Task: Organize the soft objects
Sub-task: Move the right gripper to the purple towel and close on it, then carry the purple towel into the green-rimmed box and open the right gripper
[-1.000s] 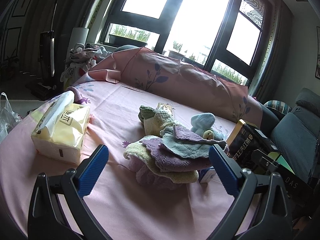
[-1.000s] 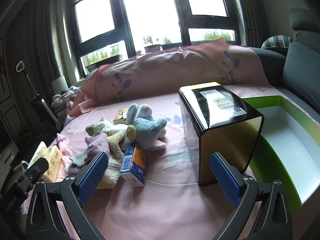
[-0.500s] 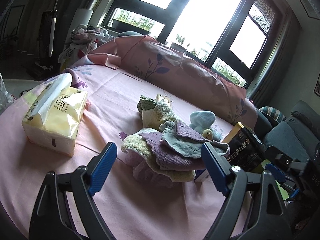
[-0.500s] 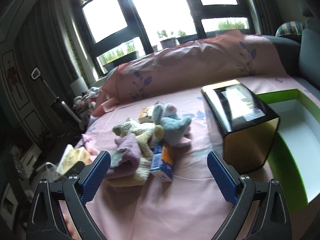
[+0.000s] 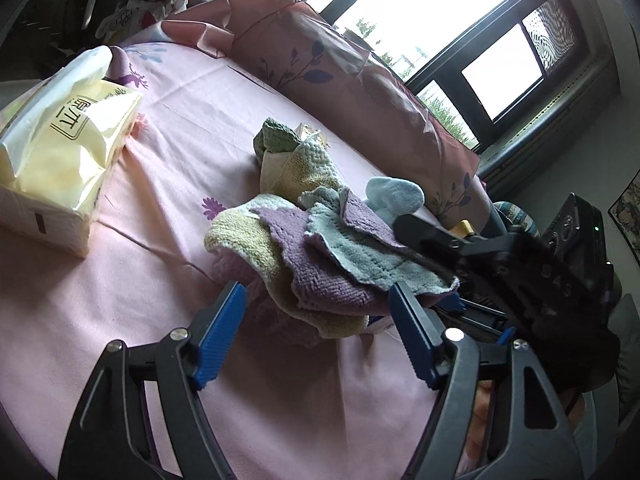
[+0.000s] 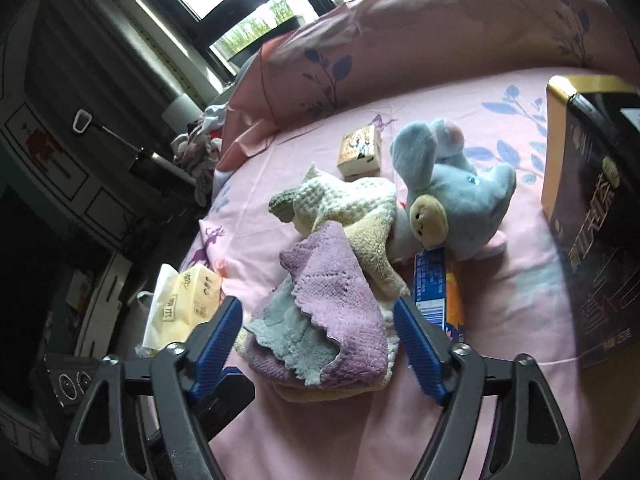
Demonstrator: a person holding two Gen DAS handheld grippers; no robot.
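Where cloths [image 6: 320,320] overlap, a rumpled lilac, grey-green, cream, perhaps knitted heap.

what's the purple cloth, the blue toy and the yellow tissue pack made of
Purple cloth: soft knitted or terry fabric, matte, with a ribbed weave and scalloped edge. Blue toy: plush, short fuzzy pile. Yellow tissue pack: thin glossy plastic wrap, creased and shiny.

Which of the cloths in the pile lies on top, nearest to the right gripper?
The purple cloth, with scalloped edges. It lies over the grey-green cloth; the cream cloths sit farther back, towards the blue plush toy.
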